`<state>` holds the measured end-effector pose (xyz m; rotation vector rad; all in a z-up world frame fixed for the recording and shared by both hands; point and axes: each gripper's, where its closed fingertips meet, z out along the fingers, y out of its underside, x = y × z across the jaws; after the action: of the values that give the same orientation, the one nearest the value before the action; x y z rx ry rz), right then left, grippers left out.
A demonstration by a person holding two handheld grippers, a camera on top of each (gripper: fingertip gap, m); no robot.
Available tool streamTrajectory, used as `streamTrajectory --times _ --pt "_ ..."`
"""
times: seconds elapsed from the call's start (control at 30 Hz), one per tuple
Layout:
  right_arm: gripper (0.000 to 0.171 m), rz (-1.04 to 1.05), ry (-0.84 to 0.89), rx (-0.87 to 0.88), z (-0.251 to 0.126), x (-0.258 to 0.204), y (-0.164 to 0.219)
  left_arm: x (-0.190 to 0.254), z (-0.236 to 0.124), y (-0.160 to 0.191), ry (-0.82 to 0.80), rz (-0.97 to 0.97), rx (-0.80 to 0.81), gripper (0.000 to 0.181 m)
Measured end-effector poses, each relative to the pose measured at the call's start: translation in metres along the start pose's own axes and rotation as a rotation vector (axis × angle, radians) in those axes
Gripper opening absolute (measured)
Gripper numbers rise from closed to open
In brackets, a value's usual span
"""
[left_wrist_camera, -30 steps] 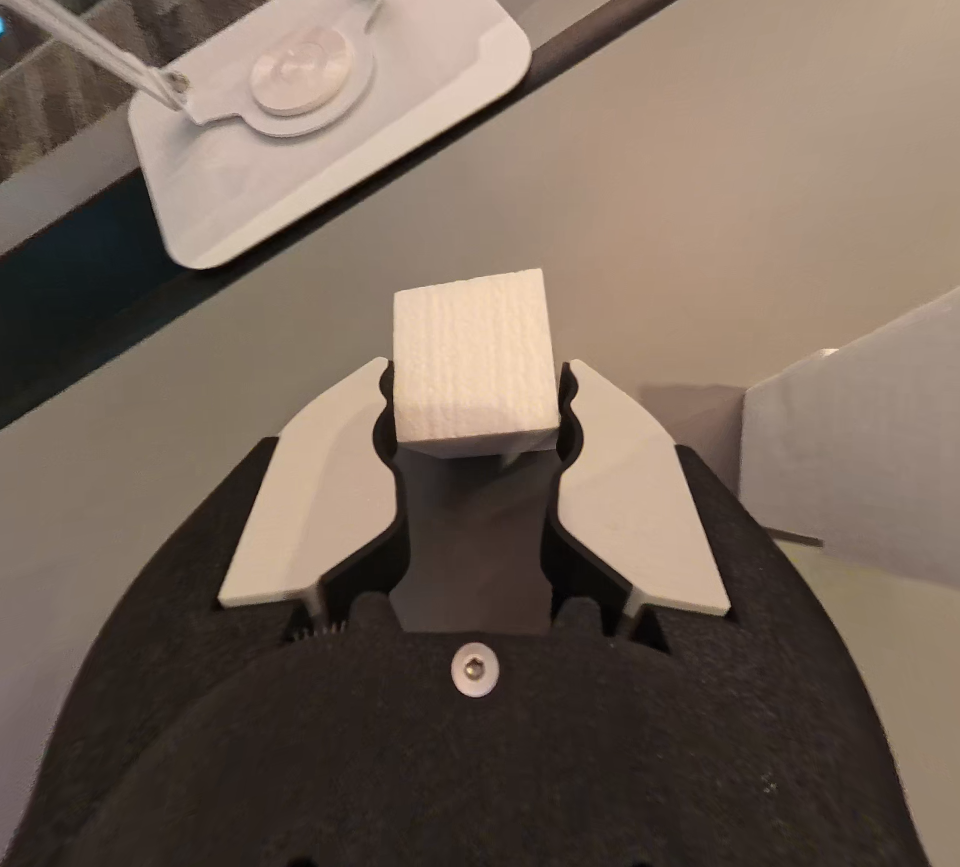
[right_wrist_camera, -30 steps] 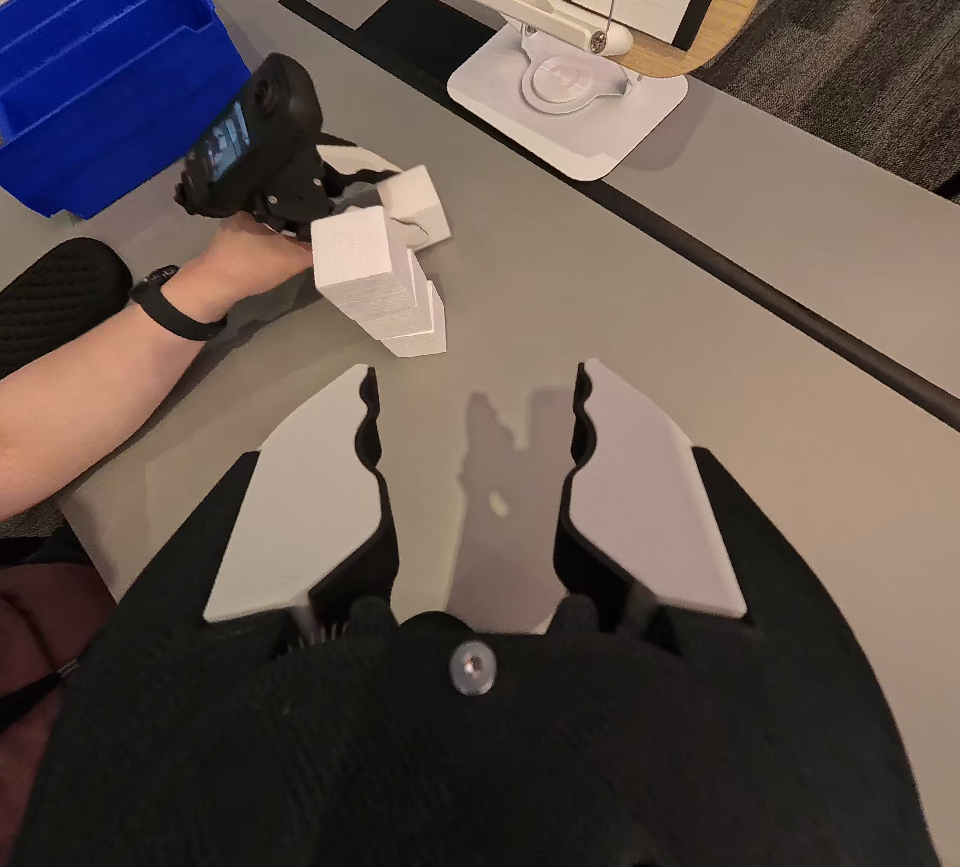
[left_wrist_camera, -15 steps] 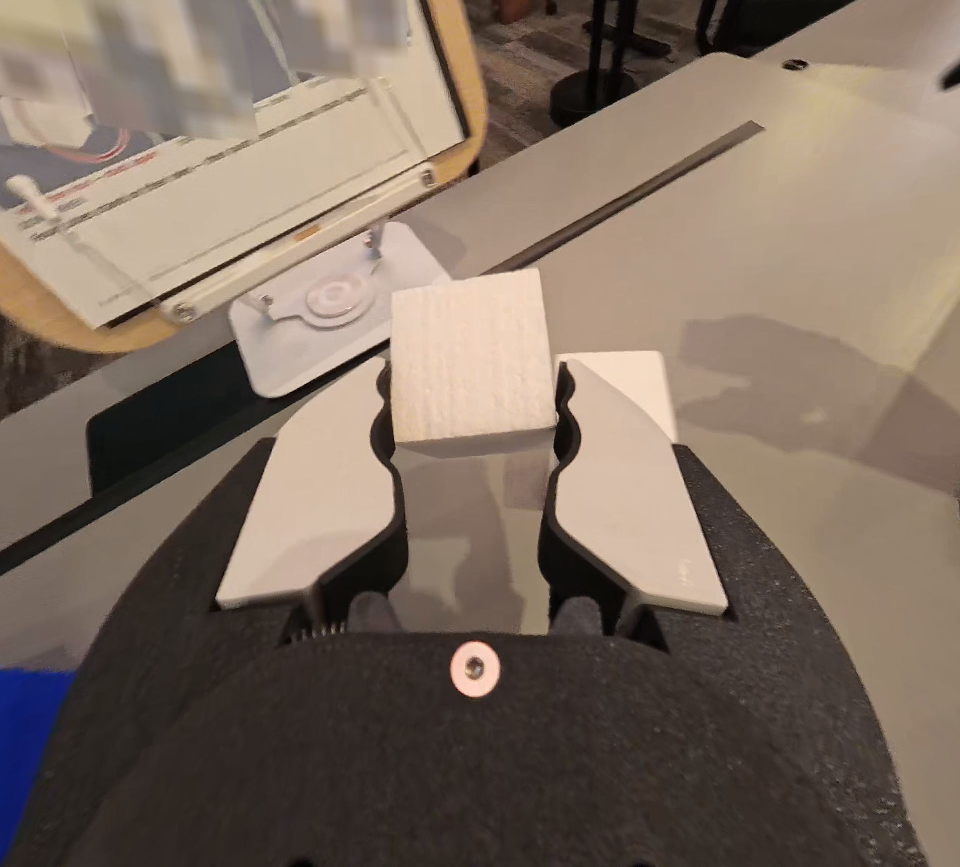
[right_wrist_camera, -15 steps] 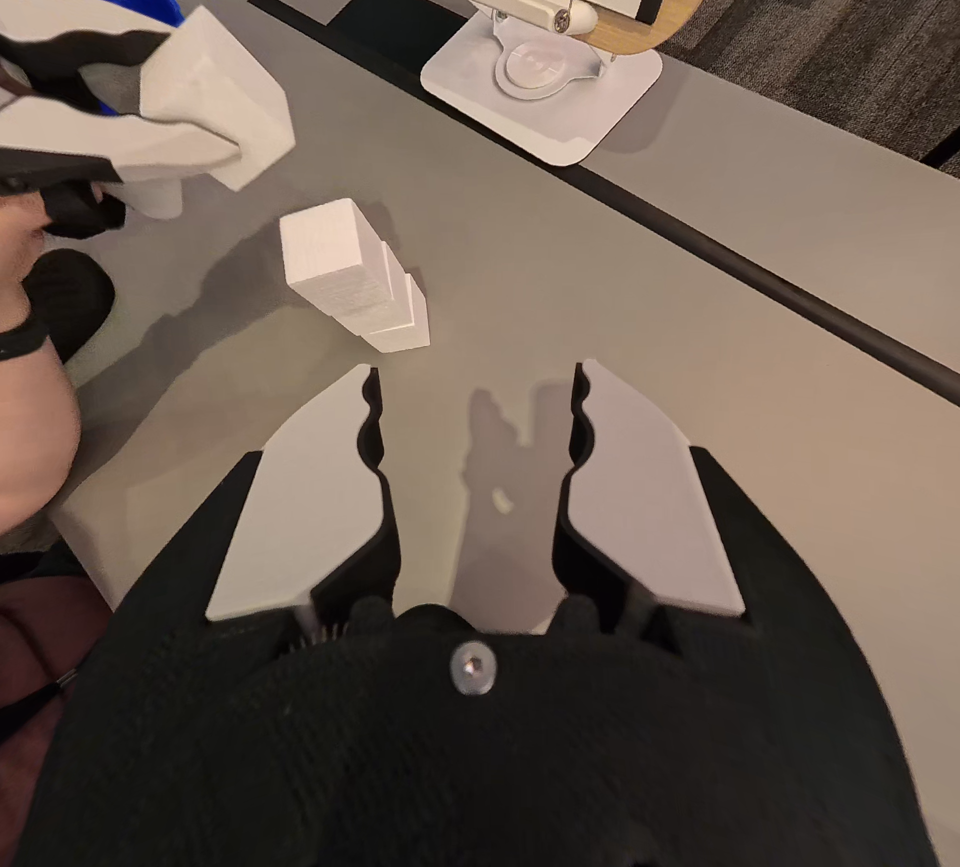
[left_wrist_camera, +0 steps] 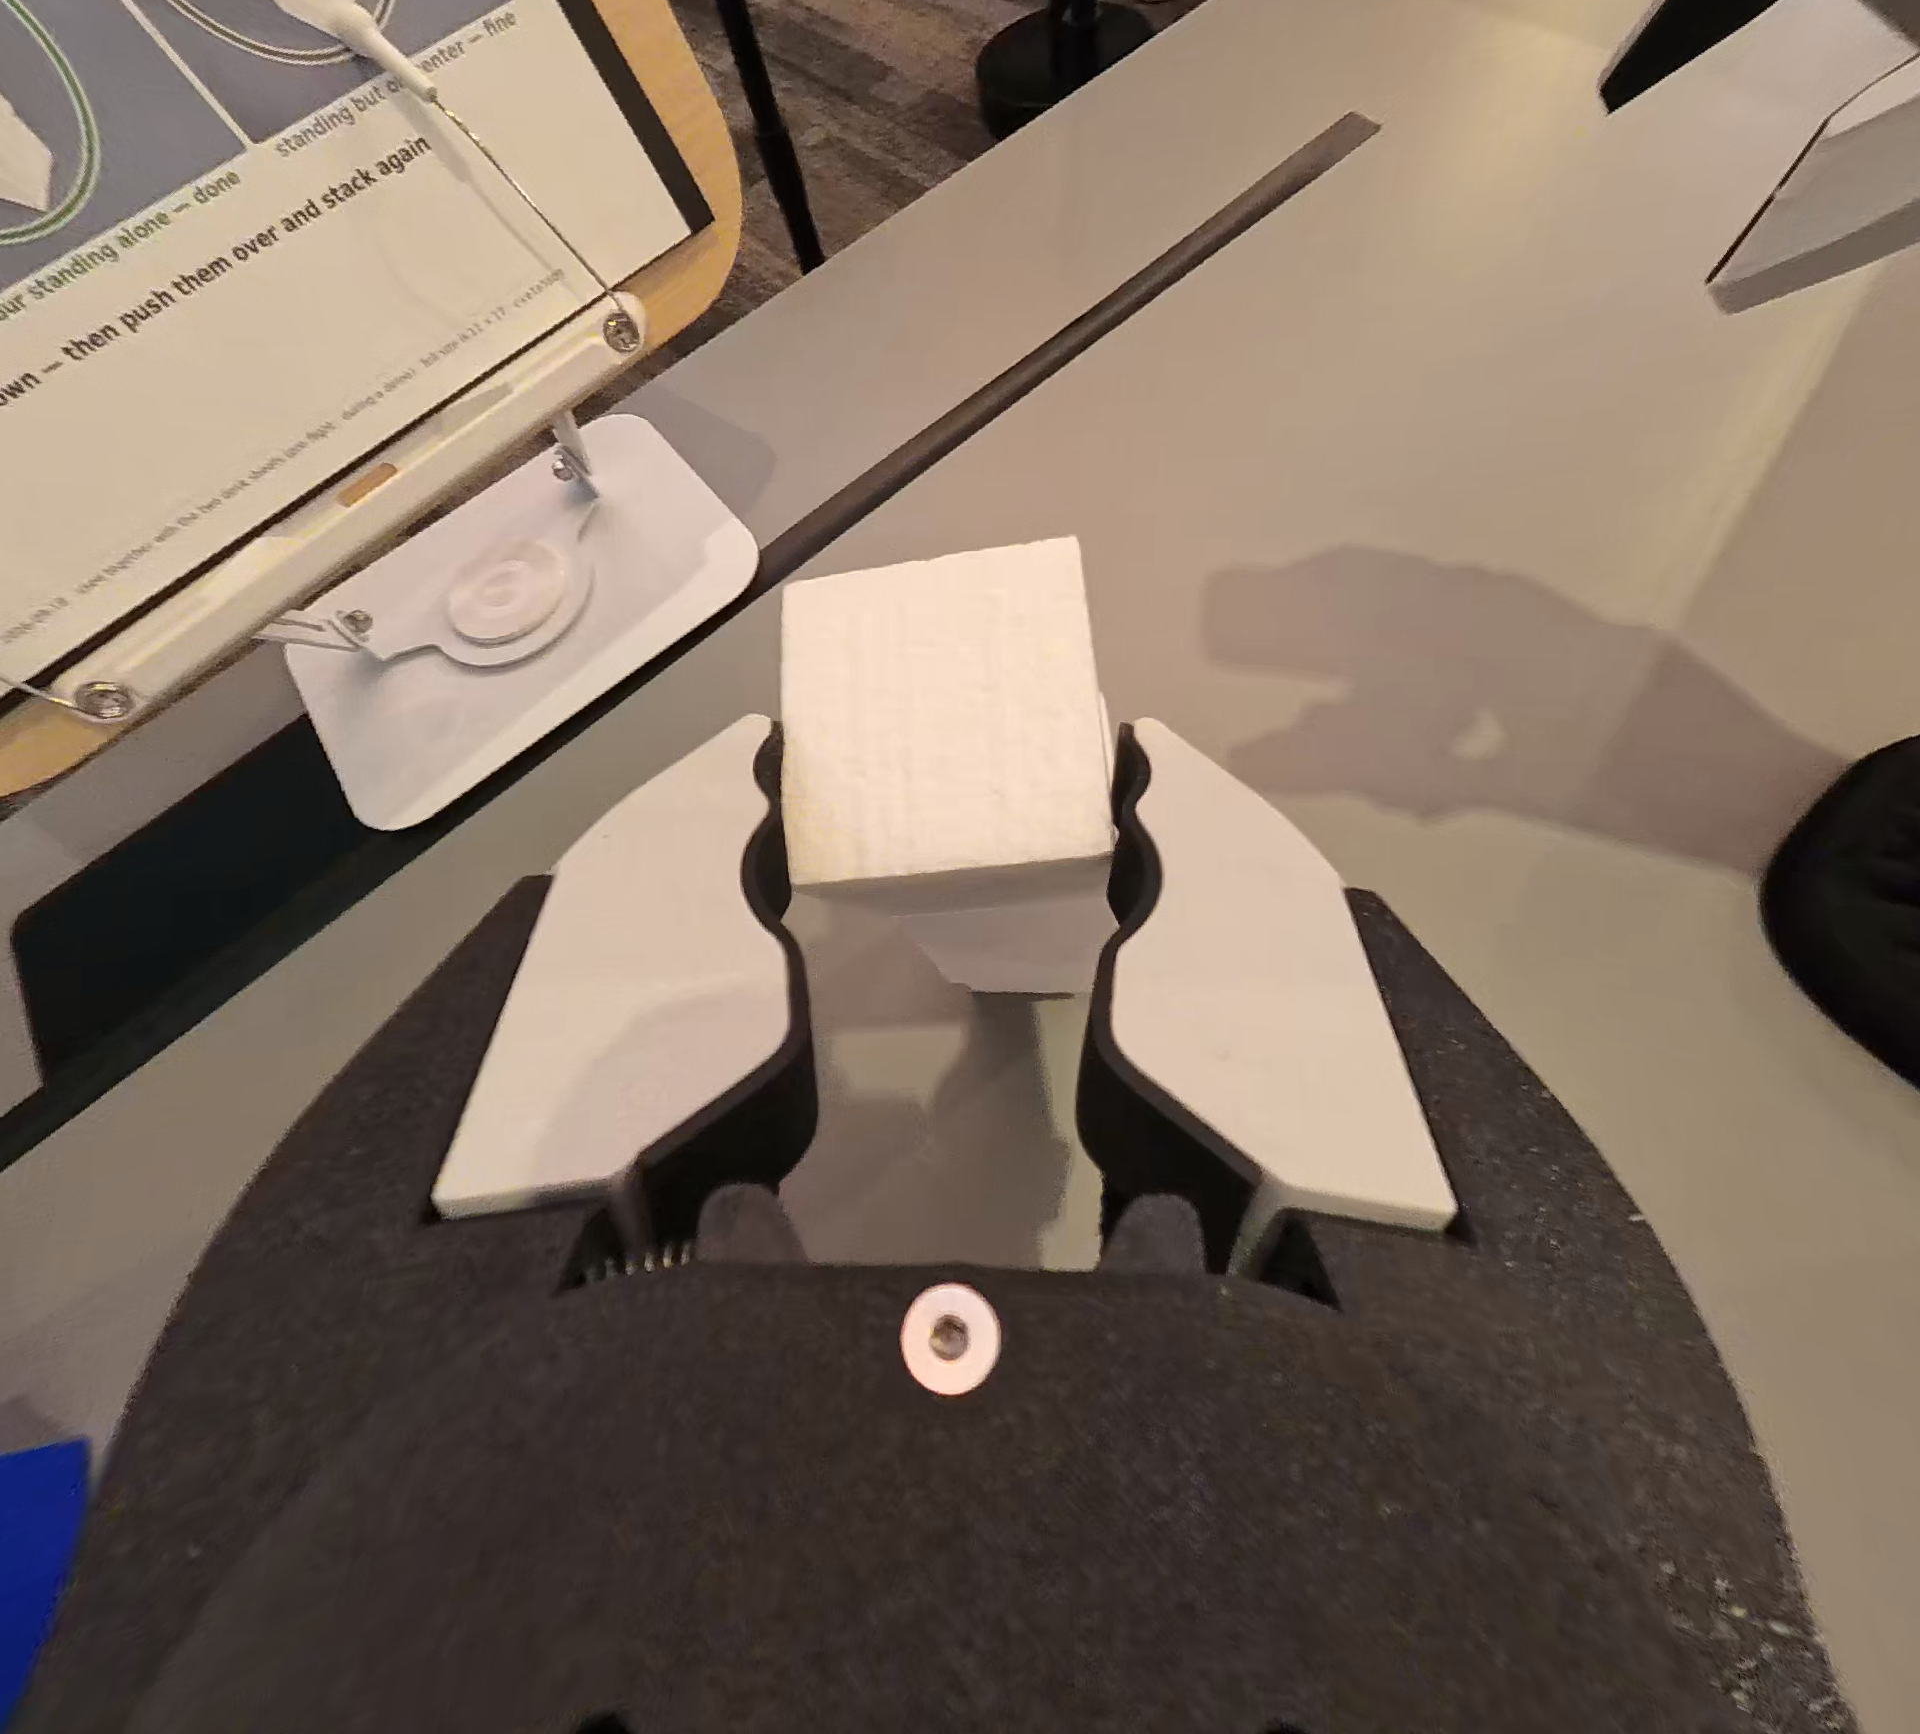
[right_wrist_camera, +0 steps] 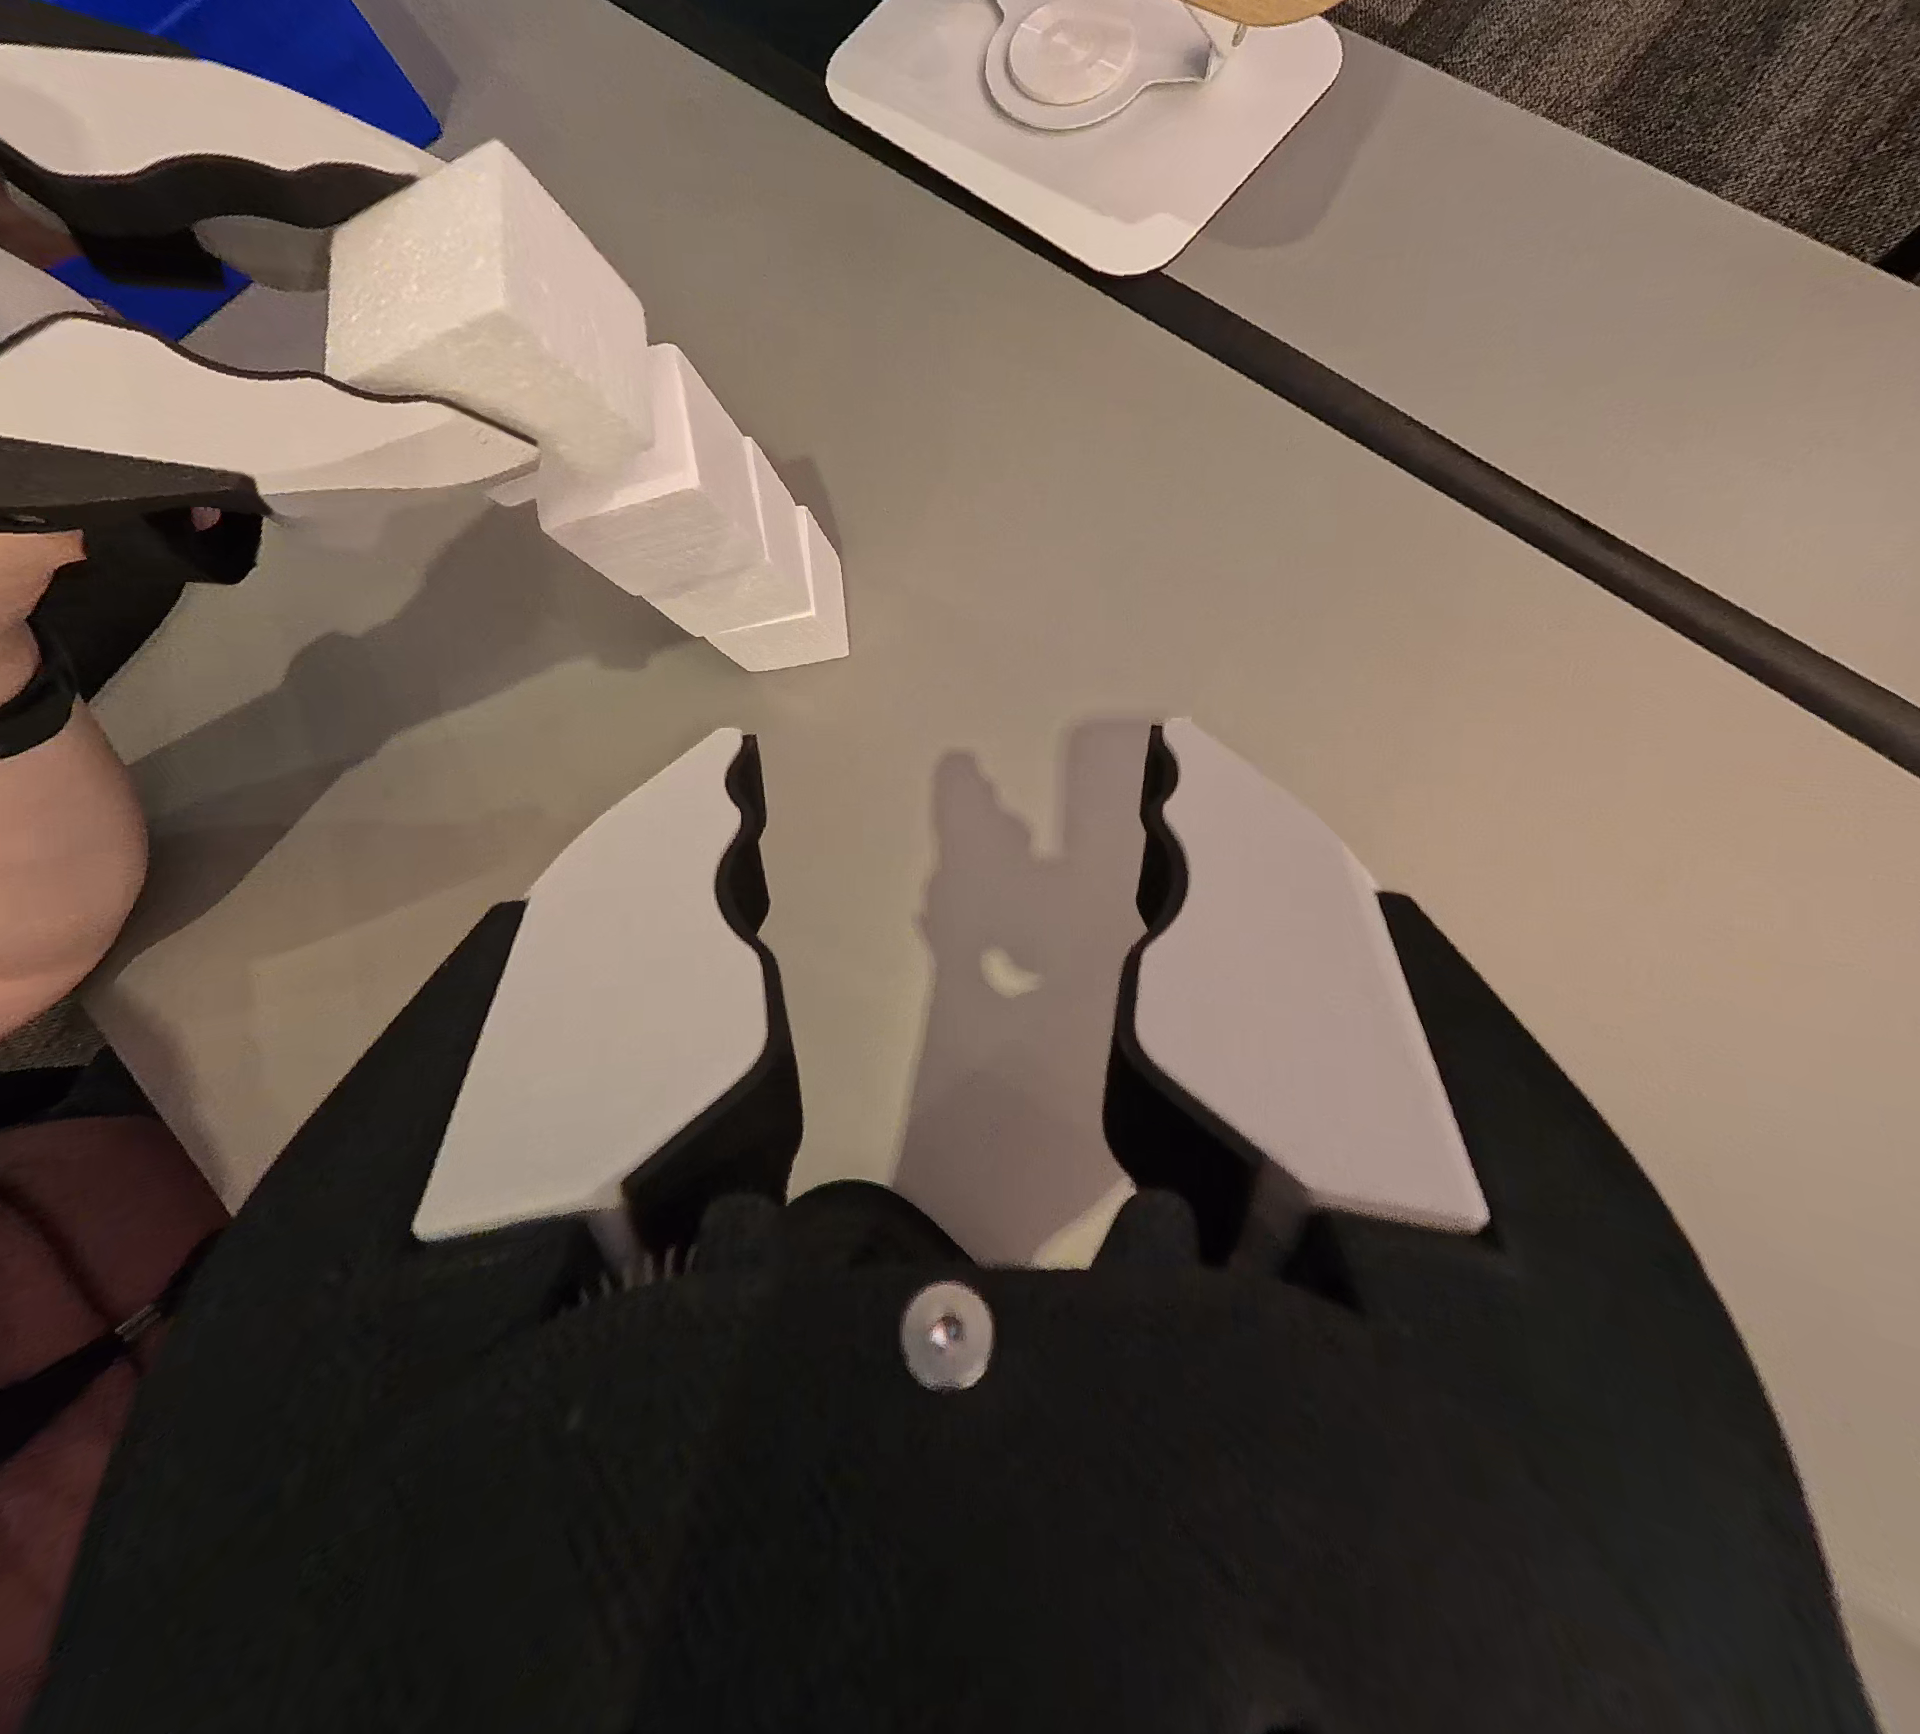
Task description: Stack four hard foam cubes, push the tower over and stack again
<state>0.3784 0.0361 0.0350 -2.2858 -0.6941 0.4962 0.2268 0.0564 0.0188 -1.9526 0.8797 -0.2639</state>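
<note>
Your left gripper (left_wrist_camera: 940, 811) has the fourth foam cube (left_wrist_camera: 940, 728) clamped between its fingertips, sitting directly over the three-cube stack (right_wrist_camera: 727, 531) on the grey table (right_wrist_camera: 1351, 645); whether it's touching the top cube yet, can't tell. Stack is upright but stepped, each cube a bit offset, so I'd judge alignment straight down is what matters before you let go. Your right gripper (right_wrist_camera: 951, 811) is spread wide and empty, hovering near the stack base, farther from the job than the left.

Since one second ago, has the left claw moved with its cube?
Yes. The left claw carried its cube from beside the stack to above it, still shut.
</note>
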Motion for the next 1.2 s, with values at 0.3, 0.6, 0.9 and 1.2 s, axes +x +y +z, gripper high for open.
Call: streamTrajectory --times 0.3,0.6,0.9,1.2 --pt "0.071 0.009 0.006 -0.010 0.000 0.003 0.002 0.006 0.006 0.003 -0.044 0.060 -0.043 0.060" --pt "0.070 0.012 0.001 -0.028 0.003 0.004 0.005 0.008 0.009 0.004 -0.031 0.065 -0.046 0.060" --pt "0.070 -0.002 -0.023 0.018 0.006 0.000 -0.006 -0.001 -0.004 -0.008 -0.065 0.070 0.031 0.087" --pt "0.031 -0.164 -0.009 0.102 0.025 0.012 -0.017 -0.092 -0.104 -0.021 -0.251 -0.099 0.274 0.077"
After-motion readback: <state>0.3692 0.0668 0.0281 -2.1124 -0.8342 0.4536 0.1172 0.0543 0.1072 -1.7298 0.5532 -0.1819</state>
